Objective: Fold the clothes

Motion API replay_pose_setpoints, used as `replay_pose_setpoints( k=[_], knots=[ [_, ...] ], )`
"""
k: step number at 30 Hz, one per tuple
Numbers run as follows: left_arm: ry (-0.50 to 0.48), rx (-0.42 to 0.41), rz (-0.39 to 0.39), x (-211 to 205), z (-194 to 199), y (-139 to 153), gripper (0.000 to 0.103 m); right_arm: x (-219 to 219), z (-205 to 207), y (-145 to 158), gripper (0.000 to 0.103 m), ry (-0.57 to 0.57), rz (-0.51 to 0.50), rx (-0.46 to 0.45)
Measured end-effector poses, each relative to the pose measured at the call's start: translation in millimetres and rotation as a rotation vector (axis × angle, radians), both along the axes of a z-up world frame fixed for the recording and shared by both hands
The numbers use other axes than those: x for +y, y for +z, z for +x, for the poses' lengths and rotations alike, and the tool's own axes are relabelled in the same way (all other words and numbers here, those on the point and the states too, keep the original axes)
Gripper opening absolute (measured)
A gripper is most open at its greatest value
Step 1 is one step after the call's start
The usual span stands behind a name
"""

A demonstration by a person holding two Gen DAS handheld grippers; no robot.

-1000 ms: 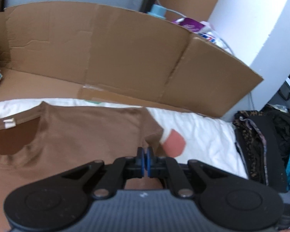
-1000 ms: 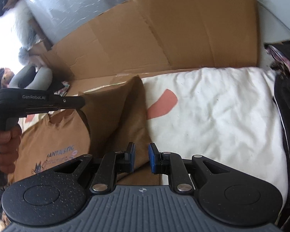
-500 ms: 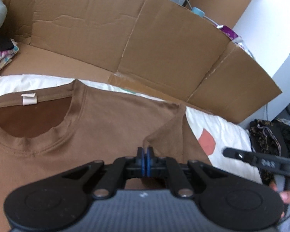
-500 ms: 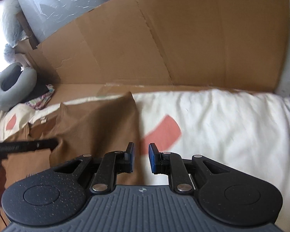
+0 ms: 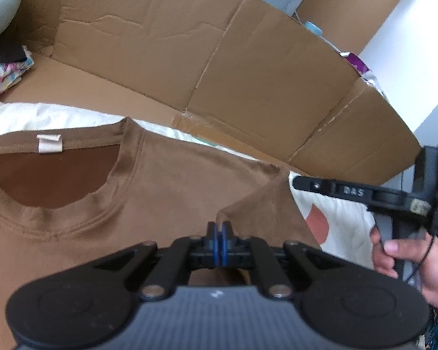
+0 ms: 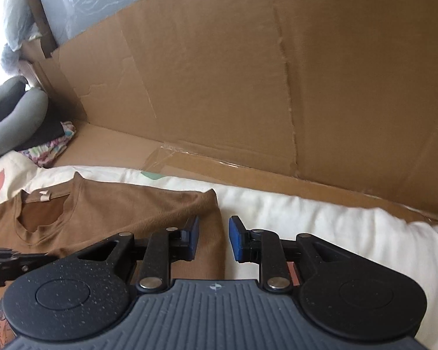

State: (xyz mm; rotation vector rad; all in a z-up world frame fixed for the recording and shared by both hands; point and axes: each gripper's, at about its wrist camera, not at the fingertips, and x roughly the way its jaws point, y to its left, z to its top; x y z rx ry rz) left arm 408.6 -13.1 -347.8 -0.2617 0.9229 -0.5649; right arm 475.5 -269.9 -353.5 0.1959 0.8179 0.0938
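Left wrist view: brown T-shirt flat on white bedding, sleeve folded in.
Left tool pinches sleeve fabric; right tool opening, nothing gripped. Soft, limp cloth: grab hems.

Blurred white lettering on the right gripper defies reading
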Motion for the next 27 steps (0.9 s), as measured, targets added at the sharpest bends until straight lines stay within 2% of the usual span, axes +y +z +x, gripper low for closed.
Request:
replay_pose_setpoints(
  k=[8,12,15,17,18,21,27],
  knots=[
    [0.005,0.04,-0.003,7,-4,-3,0.003,16,27,-12,0.026,0.052,-0.047,0.047],
    [0.006,0.048,-0.001,7,-4,-3,0.003,21,37,-19,0.033,0.07,-0.084,0.075],
    [0.002,0.042,0.004,6,-4,-1,0.003,21,43,-22,0.033,0.078,-0.09,0.084],
    [0.006,0.042,0.006,7,-4,-1,0.002,21,46,-24,0.028,0.092,-0.086,0.09],
    [0.008,0.041,0.007,7,-3,0,0.002,22,48,-25,0.017,0.109,-0.084,0.095],
    [0.012,0.042,0.013,7,-3,0,0.002,30,51,-25,0.013,0.165,-0.146,0.098],
    [0.026,0.041,0.019,6,-3,-1,0.002,32,48,-23,0.01,0.144,-0.206,0.086]
  ],
)
